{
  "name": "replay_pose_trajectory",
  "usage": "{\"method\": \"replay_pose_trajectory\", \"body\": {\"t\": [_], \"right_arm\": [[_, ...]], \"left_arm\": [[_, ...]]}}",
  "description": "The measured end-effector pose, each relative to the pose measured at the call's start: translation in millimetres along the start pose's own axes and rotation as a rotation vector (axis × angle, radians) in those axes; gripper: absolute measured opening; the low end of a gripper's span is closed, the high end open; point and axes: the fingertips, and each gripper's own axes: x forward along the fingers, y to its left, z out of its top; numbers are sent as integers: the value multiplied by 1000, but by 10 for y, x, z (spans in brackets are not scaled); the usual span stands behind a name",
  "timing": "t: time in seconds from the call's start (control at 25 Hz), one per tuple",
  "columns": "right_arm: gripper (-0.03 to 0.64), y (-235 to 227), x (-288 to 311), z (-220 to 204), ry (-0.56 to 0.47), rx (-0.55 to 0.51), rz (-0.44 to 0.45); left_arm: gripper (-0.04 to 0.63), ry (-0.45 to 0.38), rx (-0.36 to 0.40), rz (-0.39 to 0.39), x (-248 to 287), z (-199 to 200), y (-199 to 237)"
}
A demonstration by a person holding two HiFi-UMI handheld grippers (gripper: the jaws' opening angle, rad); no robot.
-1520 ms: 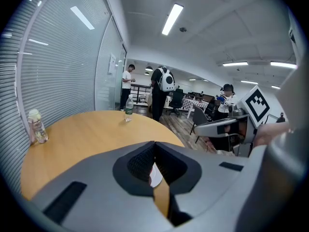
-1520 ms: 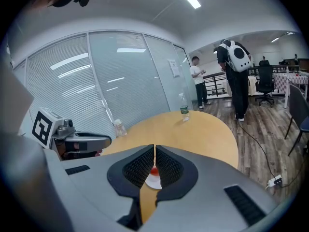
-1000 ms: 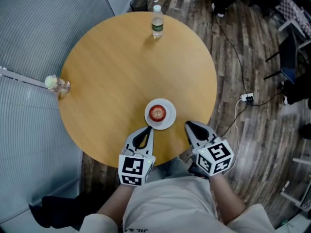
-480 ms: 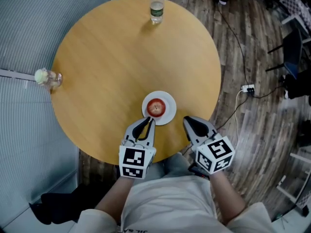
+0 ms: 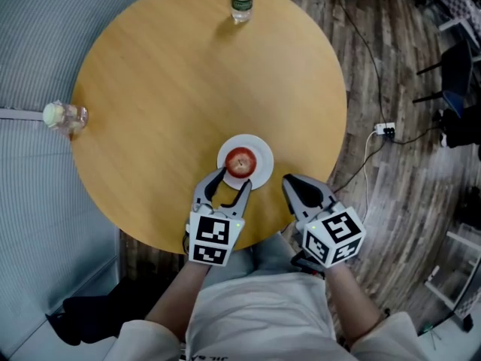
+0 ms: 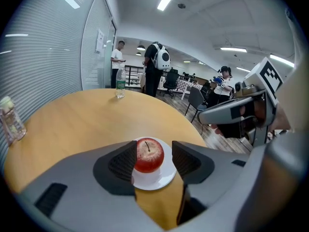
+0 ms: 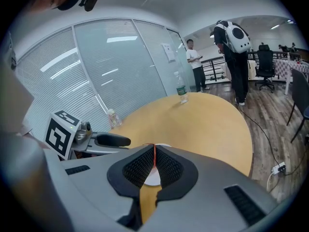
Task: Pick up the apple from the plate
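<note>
On the round wooden table, the left gripper is at the white plate's near rim, its jaws just opened and gripping nothing. The right gripper, closed and empty, hangs right of the plate. The red apple sits on the plate, seemingly just beyond the left tips.

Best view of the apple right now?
Left gripper view: the apple sits close and whole, stem visible. Head view shows it small from above on the plate. Right gripper view shows only a red sliver through the right tool's shut jaws.
</note>
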Motion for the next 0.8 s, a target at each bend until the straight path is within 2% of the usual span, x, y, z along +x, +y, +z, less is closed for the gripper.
{"method": "replay_pose_trajectory", "body": {"t": [0.12, 0.4, 0.8], "right_arm": [[34, 10, 35, -36, 11, 5, 3], [34, -46, 50, -137, 32, 21, -5], [34, -118, 83, -223, 55, 32, -10]], "left_arm": [[279, 34, 4, -22, 104, -103, 9], [374, 59, 2, -2, 302, -238, 117], [407, 67, 2, -8, 550, -302, 175]]}}
